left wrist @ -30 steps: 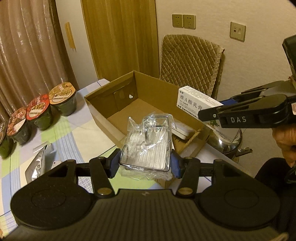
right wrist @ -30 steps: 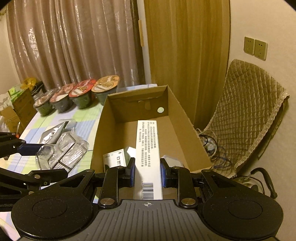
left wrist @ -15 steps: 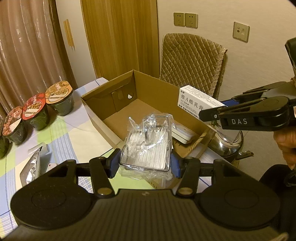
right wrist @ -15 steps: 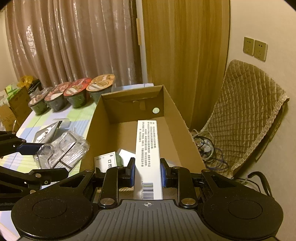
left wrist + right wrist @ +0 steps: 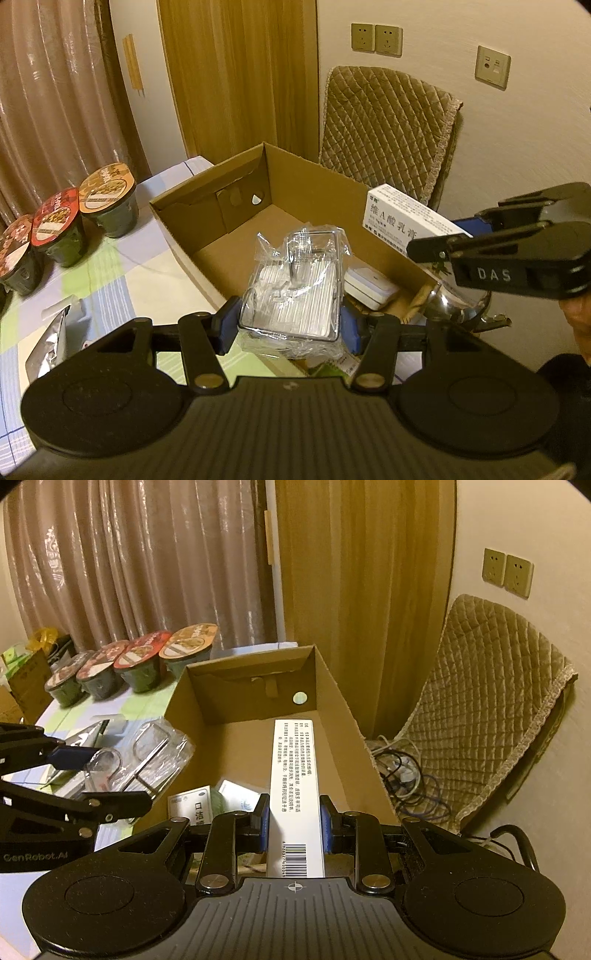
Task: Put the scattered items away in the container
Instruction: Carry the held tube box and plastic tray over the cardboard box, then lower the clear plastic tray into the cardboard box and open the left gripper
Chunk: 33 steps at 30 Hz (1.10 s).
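The left gripper (image 5: 289, 325) pinches a clear plastic packet (image 5: 295, 286) holding a metal wire rack, its blue pads pressed against the packet's two sides. A second ago the packet hung over the near left wall of the cardboard box (image 5: 207, 229); now it sits farther in, over the box's near end, and the box fills more of the left view. The right gripper (image 5: 293, 821) is clamped on a long white carton (image 5: 293, 775) with a barcode at its near end, held lengthwise above the open box. It has also come forward: the box's far wall with its round hole looks closer than before. In the left view the carton's printed end pokes over the box's right wall.

Inside the box, at the near end, lie a small white box (image 5: 369, 286) and a green-and-white packet (image 5: 197, 805), both unmoved. On the checked table (image 5: 110, 266) to the left stand the lidded instant-noodle cups (image 5: 147, 661) in a row, with a silver foil pouch (image 5: 50, 341) nearer. A quilted chair (image 5: 491, 701) stands beyond the box on the right.
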Tool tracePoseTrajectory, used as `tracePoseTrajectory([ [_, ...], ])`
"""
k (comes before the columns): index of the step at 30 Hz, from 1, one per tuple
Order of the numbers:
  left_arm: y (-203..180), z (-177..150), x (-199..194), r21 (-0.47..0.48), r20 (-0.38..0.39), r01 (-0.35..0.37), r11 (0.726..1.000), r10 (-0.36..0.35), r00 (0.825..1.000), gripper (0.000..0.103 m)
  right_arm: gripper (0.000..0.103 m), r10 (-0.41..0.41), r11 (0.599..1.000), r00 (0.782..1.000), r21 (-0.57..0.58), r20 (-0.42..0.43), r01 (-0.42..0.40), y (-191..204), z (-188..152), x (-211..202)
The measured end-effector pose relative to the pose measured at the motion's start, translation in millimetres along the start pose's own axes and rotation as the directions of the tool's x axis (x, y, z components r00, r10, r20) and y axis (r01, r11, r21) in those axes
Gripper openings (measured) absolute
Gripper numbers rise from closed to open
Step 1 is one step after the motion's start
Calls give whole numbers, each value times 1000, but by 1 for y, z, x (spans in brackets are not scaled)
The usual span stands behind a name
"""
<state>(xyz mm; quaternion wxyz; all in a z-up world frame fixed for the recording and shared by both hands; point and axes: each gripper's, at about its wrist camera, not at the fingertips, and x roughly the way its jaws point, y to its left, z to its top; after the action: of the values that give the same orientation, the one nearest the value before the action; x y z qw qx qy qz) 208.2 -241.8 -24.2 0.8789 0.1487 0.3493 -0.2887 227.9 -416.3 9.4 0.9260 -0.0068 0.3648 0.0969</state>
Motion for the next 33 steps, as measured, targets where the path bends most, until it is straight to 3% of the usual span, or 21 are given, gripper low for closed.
tracePoseTrajectory([
  [19, 1, 10, 25, -53, 11, 20, 998, -20, 1000, 50, 28, -16, 1000, 1000, 3, 1, 16, -8, 6, 10],
  [20, 1, 10, 26, -52, 22, 30, 998, -29, 999, 51, 29, -18, 1000, 1000, 3, 0, 18, -9, 5, 10],
  [22, -1, 11, 29, -37, 30, 37, 999, -36, 999, 63, 29, -21, 1000, 1000, 5, -2, 21, -10, 5, 11],
  [33, 12, -5, 24, -65, 0, 4, 998, -4, 1000, 63, 29, -17, 1000, 1000, 9, -10, 17, -10, -1, 12],
])
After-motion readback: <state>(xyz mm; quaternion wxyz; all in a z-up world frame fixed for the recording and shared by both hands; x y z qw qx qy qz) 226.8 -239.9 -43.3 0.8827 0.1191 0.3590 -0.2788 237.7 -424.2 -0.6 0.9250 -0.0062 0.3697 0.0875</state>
